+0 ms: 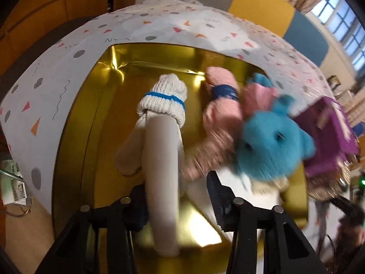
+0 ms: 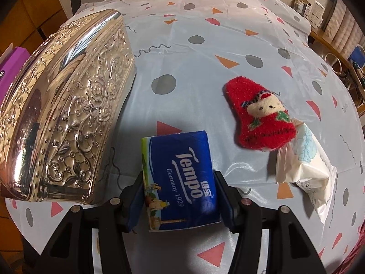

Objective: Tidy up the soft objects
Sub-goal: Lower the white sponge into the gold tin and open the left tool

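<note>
In the left wrist view my left gripper (image 1: pixel 178 196) hangs over an open gold tin (image 1: pixel 109 73) with its fingers apart. A white sock with a blue stripe (image 1: pixel 159 118) hangs between them, touching the left finger (image 1: pixel 139 203) only. A pink sock (image 1: pixel 219 111) and a blue plush toy (image 1: pixel 271 141) lie in the tin. In the right wrist view my right gripper (image 2: pixel 180 194) is shut on a blue Tempo tissue pack (image 2: pixel 182 182) above the table. A red doll sock (image 2: pixel 260 116) lies on the cloth, partly on a white tissue packet (image 2: pixel 305 169).
The embossed silver tin lid (image 2: pixel 66 105) stands at the left of the right wrist view. A purple box (image 1: pixel 328 137) sits beside the gold tin, and also shows in the right wrist view (image 2: pixel 11 66). The patterned tablecloth (image 2: pixel 205 45) covers the table.
</note>
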`<control>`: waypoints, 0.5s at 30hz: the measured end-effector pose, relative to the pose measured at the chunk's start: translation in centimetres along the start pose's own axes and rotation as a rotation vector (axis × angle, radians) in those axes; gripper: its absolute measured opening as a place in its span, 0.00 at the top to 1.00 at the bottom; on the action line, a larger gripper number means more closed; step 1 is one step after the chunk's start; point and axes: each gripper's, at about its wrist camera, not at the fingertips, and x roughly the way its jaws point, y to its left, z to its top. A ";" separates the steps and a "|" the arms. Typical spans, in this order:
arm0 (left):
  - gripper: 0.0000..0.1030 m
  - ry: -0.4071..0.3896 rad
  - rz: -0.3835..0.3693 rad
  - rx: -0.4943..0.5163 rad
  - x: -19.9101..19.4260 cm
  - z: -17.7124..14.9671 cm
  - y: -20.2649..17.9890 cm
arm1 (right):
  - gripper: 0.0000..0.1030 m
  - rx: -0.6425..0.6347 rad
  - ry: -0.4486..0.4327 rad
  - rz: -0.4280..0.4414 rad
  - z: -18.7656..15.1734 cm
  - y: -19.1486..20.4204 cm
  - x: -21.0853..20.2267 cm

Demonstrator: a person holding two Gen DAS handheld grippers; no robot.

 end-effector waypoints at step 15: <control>0.22 -0.267 0.124 0.100 -6.1 -1.5 -1.6 | 0.44 -0.018 -0.004 -0.004 -0.1 0.4 0.3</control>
